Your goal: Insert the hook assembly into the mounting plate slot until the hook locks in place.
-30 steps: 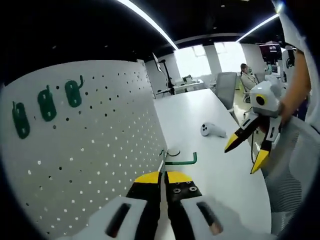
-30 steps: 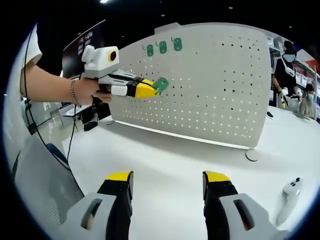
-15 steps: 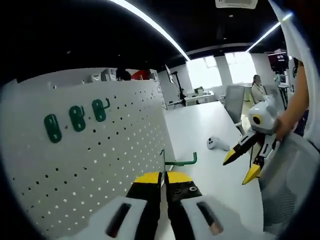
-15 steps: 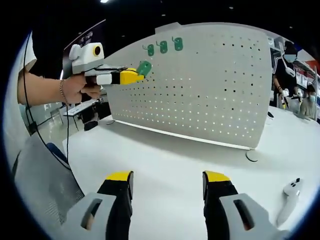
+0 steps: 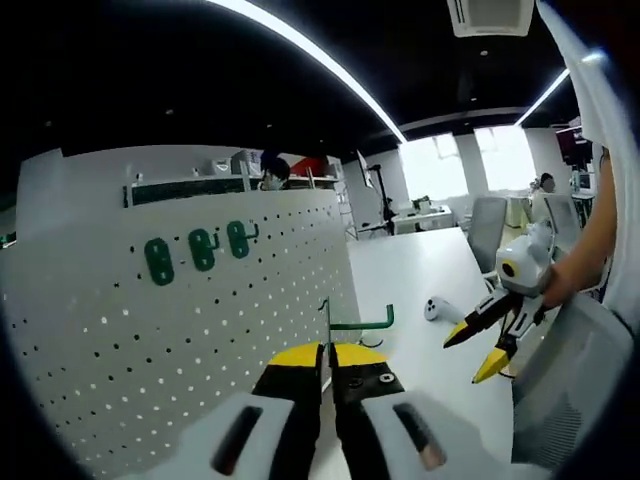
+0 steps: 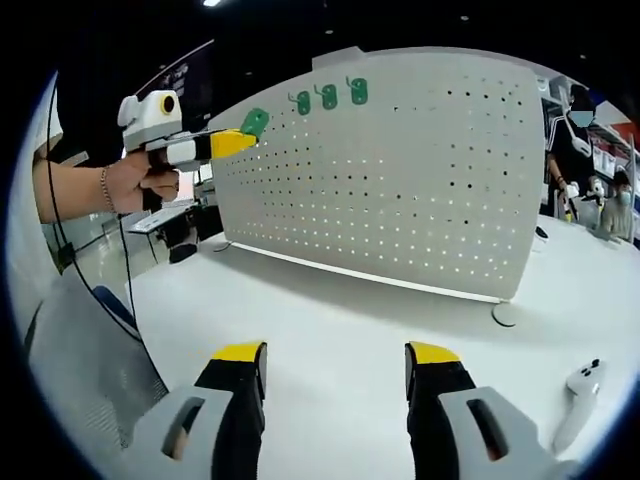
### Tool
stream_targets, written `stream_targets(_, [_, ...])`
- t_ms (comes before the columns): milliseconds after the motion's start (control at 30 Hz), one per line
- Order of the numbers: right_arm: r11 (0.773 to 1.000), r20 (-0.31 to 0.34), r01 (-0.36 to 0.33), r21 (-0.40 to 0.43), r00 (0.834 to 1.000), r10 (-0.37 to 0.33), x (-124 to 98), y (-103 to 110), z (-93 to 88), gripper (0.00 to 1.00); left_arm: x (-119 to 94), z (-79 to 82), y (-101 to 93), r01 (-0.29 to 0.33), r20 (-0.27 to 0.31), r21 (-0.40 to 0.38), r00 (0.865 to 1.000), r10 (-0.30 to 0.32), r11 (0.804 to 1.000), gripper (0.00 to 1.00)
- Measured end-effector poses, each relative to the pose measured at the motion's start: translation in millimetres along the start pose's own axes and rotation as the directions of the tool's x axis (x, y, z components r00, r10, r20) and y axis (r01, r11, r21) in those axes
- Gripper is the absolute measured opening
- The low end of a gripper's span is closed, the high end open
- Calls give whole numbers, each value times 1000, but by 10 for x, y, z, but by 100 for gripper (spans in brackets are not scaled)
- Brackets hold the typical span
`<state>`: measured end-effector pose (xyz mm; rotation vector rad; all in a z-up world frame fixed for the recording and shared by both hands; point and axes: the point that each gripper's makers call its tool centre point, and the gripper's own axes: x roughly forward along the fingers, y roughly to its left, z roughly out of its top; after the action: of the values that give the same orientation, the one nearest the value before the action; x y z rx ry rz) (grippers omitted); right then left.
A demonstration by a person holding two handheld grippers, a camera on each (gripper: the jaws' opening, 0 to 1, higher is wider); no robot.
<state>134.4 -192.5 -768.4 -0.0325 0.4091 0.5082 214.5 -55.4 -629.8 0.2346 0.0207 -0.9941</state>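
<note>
The left gripper (image 5: 326, 352) has its fingers pressed together on the green hook (image 5: 357, 322), held in the air near the white pegboard (image 6: 420, 170). Three green hooks (image 6: 329, 96) hang near its top. The right gripper (image 6: 335, 365) has fingers spread above the white surface (image 6: 330, 310).

This is a big open office — long ceiling lights (image 5: 300, 45), bright windows (image 5: 470, 165), grey office chairs (image 5: 488, 225) and a long white worktop (image 6: 350, 330) with a white pegboard (image 6: 400, 170) standing on it.
</note>
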Motion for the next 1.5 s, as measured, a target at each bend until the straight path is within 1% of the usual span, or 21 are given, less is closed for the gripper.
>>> stream_targets(67, [1000, 20, -4, 7, 1000, 4, -8, 6, 42, 54, -18, -18, 3, -7, -6, 3, 1000, 7, 1000, 3])
stream_targets(100, [1000, 26, -5, 7, 1000, 5, -10, 9, 57, 54, -30, -13, 8, -11, -3, -3, 1000, 11, 1000, 3])
stream_targets(167, [1000, 60, -10, 6, 998, 10, -25, 21, 134, 54, -60, 9, 14, -21, 3, -3, 1000, 21, 1000, 3])
stream_targets(267, [1000, 84, -16, 9, 996, 15, -38, 34, 184, 54, -88, 15, 27, -34, 9, -7, 999, 34, 999, 3])
stream_targets(367, [1000, 97, -19, 14, 995, 18, -43, 35, 214, 54, -116, 24, 33, -46, 17, -14, 999, 46, 999, 3])
stream_targets(500, [1000, 104, -24, -2, 994, 24, -43, 55, 249, 54, -153, 52, 32, -64, 23, -14, 998, 64, 998, 3])
stream_targets(667, [999, 142, -32, -16, 989, 34, -71, 81, 349, 54, -220, 89, 37, -82, 40, -22, 996, 83, 996, 3])
stream_targets(767, [999, 153, -29, -33, 988, 34, -88, 96, 384, 53, -275, 122, 59, -99, 48, -43, 994, 101, 994, 3])
stream_targets(800, [999, 153, -27, -42, 988, 33, -92, 98, 390, 53, -283, 130, 57, -101, 50, -43, 993, 103, 994, 3])
stream_targets(833, [999, 156, -31, -41, 987, 37, -94, 104, 399, 53, -311, 163, 44, -108, 57, -28, 992, 109, 994, 3])
stream_targets(867, [999, 160, -35, -37, 986, 40, -96, 110, 408, 53, -325, 162, 35, -111, 55, -19, 992, 112, 994, 3])
stream_targets(933, [998, 163, -34, -44, 986, 41, -93, 108, 413, 53, -356, 164, 17, -108, 58, -40, 992, 110, 993, 3])
stream_targets(1000, [998, 164, -37, -44, 985, 44, -93, 116, 419, 53, -394, 169, 4, -117, 59, -29, 991, 118, 993, 3])
stream_targets(1033, [998, 165, -36, -47, 985, 43, -91, 114, 423, 53, -416, 176, 4, -119, 62, -40, 991, 121, 992, 3])
stream_targets(1100, [998, 169, -38, -46, 985, 45, -95, 119, 435, 53, -443, 186, -8, -125, 65, -40, 990, 128, 991, 3])
stream_targets(1333, [998, 174, -39, -45, 984, 46, -99, 118, 455, 53, -475, 225, -17, -135, 75, -54, 987, 139, 989, 3])
stream_targets(1500, [998, 180, -39, -47, 983, 47, -100, 117, 480, 53, -465, 229, -15, -134, 73, -47, 988, 137, 990, 3])
